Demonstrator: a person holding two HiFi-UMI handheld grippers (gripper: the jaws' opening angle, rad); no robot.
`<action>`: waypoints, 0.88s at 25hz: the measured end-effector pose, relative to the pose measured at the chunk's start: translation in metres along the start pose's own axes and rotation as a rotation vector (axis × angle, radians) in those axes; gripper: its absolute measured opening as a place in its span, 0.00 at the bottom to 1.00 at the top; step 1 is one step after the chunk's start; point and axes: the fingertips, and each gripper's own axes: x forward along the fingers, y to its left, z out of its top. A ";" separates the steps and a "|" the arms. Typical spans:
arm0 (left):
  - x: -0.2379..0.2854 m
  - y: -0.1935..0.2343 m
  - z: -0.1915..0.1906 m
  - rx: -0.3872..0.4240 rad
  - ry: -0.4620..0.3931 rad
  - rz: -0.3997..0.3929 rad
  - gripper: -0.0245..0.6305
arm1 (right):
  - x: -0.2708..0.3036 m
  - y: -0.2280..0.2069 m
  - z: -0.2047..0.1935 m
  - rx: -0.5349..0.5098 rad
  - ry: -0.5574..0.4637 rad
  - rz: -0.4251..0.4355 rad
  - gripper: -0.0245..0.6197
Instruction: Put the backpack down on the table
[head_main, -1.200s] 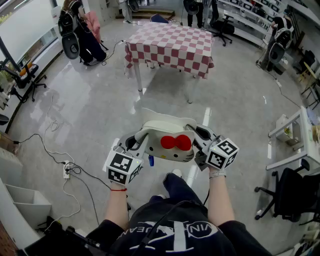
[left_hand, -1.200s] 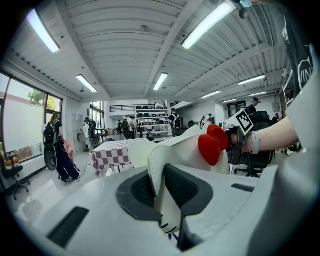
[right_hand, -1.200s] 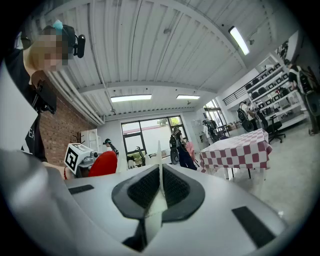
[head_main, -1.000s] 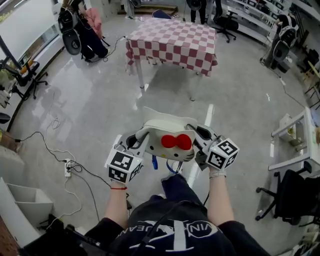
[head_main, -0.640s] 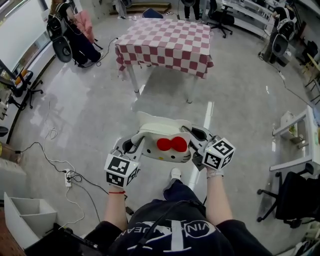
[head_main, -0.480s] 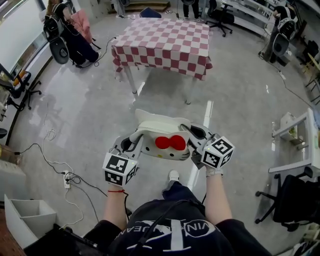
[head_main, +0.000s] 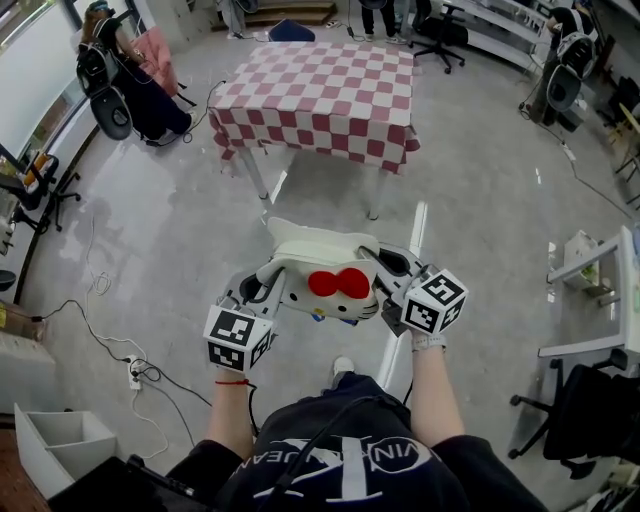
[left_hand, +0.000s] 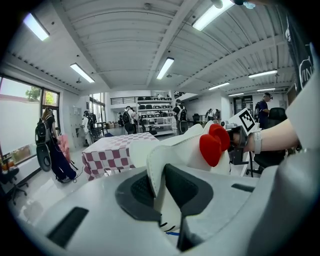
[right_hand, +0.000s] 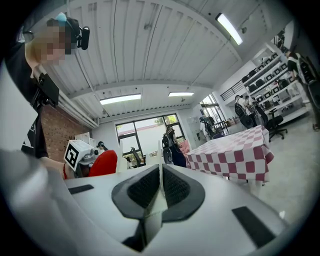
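Observation:
A white cat-face backpack (head_main: 322, 268) with a red bow (head_main: 336, 284) hangs in the air between my two grippers, above the floor. My left gripper (head_main: 270, 292) is shut on the backpack's white edge (left_hand: 156, 170) at its left side. My right gripper (head_main: 384, 272) is shut on a thin white edge (right_hand: 160, 185) at its right side. The table (head_main: 320, 95) with the red-and-white checked cloth stands ahead, a short way beyond the backpack; it also shows as the table (left_hand: 114, 155) in the left gripper view and the table (right_hand: 235, 152) in the right gripper view.
Grey floor lies between me and the table. Cables and a power strip (head_main: 132, 370) lie at the lower left. Office chairs (head_main: 585, 410) and a white trolley (head_main: 595, 290) stand at the right. Bags (head_main: 110, 80) hang at the far left. People stand at the back.
The table has come nearer in the head view as I walk toward it. Both grippers keep their hold on the backpack at the same height.

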 end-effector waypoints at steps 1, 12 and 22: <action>0.006 0.001 0.002 0.000 0.000 0.002 0.10 | 0.002 -0.006 0.002 -0.001 0.000 0.002 0.05; 0.041 0.020 0.013 -0.021 -0.009 0.028 0.10 | 0.025 -0.042 0.014 -0.018 0.008 0.020 0.05; 0.079 0.069 0.019 -0.016 -0.005 0.034 0.10 | 0.075 -0.078 0.022 -0.017 0.024 0.026 0.05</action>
